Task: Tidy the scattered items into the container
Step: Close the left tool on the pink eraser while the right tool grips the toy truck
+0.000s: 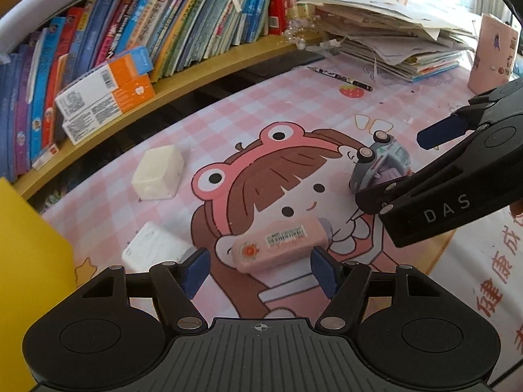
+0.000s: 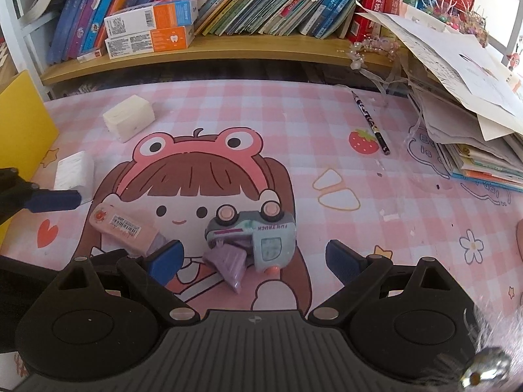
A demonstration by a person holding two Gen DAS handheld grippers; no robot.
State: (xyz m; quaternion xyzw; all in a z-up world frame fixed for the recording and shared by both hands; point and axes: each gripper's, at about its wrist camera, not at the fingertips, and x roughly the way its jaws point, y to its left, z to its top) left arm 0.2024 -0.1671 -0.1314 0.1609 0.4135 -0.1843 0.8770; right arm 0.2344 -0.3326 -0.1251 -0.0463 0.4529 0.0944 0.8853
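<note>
A pink correction-tape case (image 1: 281, 245) lies on the pink desk mat, just ahead of my open left gripper (image 1: 260, 272) and between its blue pads. A pale blue toy truck (image 2: 261, 232) lies overturned with a purple piece (image 2: 228, 264) under it. My right gripper (image 2: 253, 261) is open, its fingers on either side of the truck, and nothing is held. Two white blocks (image 2: 129, 117) (image 2: 75, 171) rest further left. A yellow container wall (image 2: 23, 124) stands at the left edge. The truck (image 1: 380, 163) and right gripper (image 1: 390, 168) also show in the left wrist view.
A pencil (image 2: 371, 122) lies near a strawberry print. A sagging pile of papers and books (image 2: 457, 98) fills the right side. A shelf of books and orange-white boxes (image 2: 150, 29) runs along the back. A pink box (image 1: 493, 55) stands at far right.
</note>
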